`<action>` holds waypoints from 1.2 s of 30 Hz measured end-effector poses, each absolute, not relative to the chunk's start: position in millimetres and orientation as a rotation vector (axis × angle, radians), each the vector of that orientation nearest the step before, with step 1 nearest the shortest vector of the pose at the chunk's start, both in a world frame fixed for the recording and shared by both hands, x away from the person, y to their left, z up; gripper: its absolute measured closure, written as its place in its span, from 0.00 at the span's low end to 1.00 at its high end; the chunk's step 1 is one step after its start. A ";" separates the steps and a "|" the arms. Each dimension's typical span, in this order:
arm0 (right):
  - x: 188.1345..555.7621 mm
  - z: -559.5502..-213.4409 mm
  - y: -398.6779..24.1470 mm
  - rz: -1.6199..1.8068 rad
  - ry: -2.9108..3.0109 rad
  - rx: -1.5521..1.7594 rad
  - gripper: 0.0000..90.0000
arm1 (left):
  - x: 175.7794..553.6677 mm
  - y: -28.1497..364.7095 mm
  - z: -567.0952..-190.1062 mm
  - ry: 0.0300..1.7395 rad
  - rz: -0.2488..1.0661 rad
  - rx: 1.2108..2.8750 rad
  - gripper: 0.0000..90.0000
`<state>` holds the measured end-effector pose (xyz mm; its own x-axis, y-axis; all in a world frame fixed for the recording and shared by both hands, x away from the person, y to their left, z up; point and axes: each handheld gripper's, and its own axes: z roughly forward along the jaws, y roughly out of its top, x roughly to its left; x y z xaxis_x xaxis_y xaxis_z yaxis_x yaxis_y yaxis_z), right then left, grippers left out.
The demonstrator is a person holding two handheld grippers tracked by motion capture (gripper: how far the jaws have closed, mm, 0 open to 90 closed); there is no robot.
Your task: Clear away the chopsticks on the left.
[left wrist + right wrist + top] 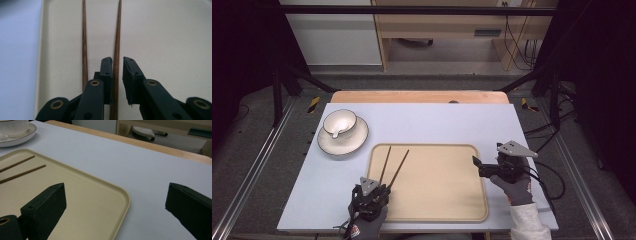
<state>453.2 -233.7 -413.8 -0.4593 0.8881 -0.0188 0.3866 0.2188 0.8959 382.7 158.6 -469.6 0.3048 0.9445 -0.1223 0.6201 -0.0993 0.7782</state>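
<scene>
**Chopstick between slack jaws near the tray's left edge**

Two thin dark brown wooden chopsticks point(392, 166) lie on the beige rectangular plastic tray point(437, 205), close to its left edge, running from the near edge toward the far left corner and spreading a little as they go. The left gripper point(117, 65) sits over their near ends. In the left gripper view, the right-hand chopstick point(116, 50) runs up between the jaws, which stand slightly apart: it lies against one pad, with a clear gap to the other, so nothing is clamped. The other chopstick point(84, 50) lies just outside the jaws, beside them.

The right gripper point(479, 166) hovers at the tray's right edge, jaws spread wide and empty, one above the tray and one above the pale blue table surface point(140, 167).

The main risk, as I judge it, is lifting the left gripper carelessly: a pad still brushing the stick could drag or roll it, knocking it into its neighbour or over the tray's low rim. If the aim is to pick up, closing would catch one stick alone, near its end, and it would likely pivot and droop. A white bowl on a white saucer point(343, 135) stands near the table's far left corner, well apart from all this.
</scene>
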 end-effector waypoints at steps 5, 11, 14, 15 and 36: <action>452.6 -412.7 -234.4 1.205 1.946 1.178 0.04 | 388.3 161.5 -450.0 1.335 0.562 1.791 0.84; 452.1 -411.6 -235.9 1.211 1.942 1.180 0.04 | 400.2 161.7 -423.3 1.226 0.616 1.809 0.78; 451.7 -410.8 -236.6 1.214 1.937 1.184 0.04 | 407.8 164.9 -409.4 1.159 0.611 1.818 0.73; 451.7 -410.6 -237.0 1.214 1.936 1.182 0.04 | 410.2 166.8 -405.2 1.139 0.618 1.827 0.71; 450.0 -406.7 -243.2 1.211 1.918 1.193 0.03 | 429.5 251.8 -416.9 1.106 0.575 1.839 0.33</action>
<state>450.0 -243.2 -406.7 -0.4392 0.8984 -0.0053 0.3817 0.1920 0.9041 429.5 251.8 -416.9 0.4945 0.8677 -0.0515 0.4558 -0.2084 0.8654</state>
